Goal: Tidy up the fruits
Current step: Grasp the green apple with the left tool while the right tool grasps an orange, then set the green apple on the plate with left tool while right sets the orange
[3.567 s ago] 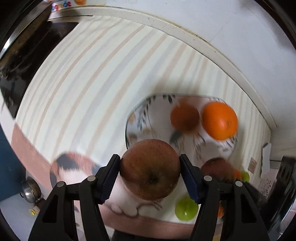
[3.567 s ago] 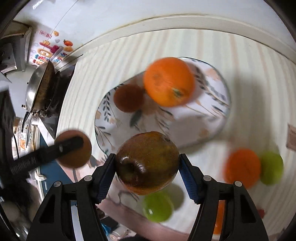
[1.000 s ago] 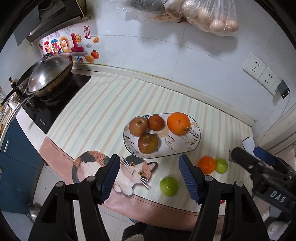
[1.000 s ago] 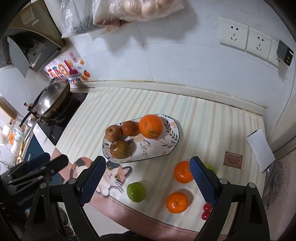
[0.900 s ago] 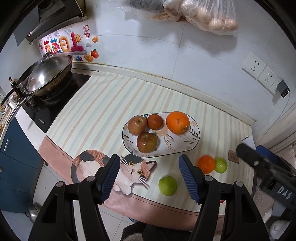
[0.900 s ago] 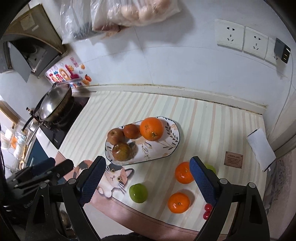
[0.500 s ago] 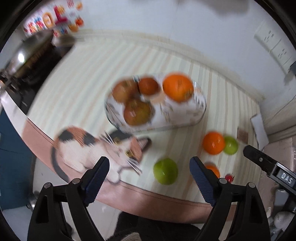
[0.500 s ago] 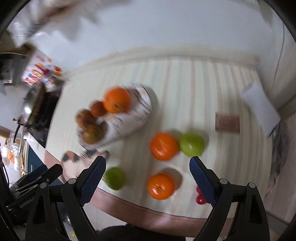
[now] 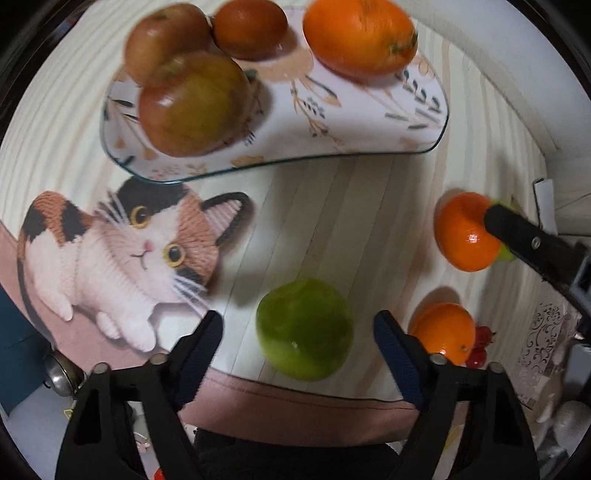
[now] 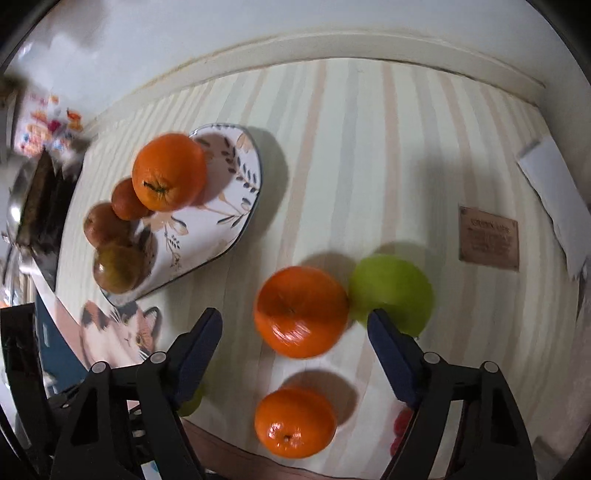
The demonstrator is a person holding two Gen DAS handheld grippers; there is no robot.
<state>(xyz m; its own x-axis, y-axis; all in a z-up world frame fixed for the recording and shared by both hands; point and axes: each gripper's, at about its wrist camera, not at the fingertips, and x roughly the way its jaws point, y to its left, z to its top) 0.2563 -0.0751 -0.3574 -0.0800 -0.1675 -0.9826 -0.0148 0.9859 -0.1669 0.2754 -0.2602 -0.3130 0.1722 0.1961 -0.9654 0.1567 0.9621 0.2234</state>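
Observation:
My left gripper (image 9: pixel 298 334) is open, its jaws on either side of a green apple (image 9: pixel 303 329) on the striped mat. The floral plate (image 9: pixel 369 122) beyond holds two reddish apples (image 9: pixel 194 103), a small dark fruit (image 9: pixel 250 28) and a big orange (image 9: pixel 360 35). My right gripper (image 10: pixel 294 330) is open, low over an orange (image 10: pixel 301 311) that touches a second green apple (image 10: pixel 393 291). Another orange (image 10: pixel 294 421) lies nearer the mat's front edge. The plate (image 10: pixel 218 221) lies to the left in the right wrist view.
A cat picture (image 9: pixel 122 254) is printed on the mat's front left. Small red fruits (image 9: pixel 480 347) lie by the front orange. A brown card (image 10: pixel 488 238) and white paper (image 10: pixel 554 192) lie at right. A stove with a pan (image 10: pixel 29 199) is at far left.
Both grippers have dropped from high above the counter to close over the loose fruit. The left now straddles the green apple; the right is over the orange. Both stay open.

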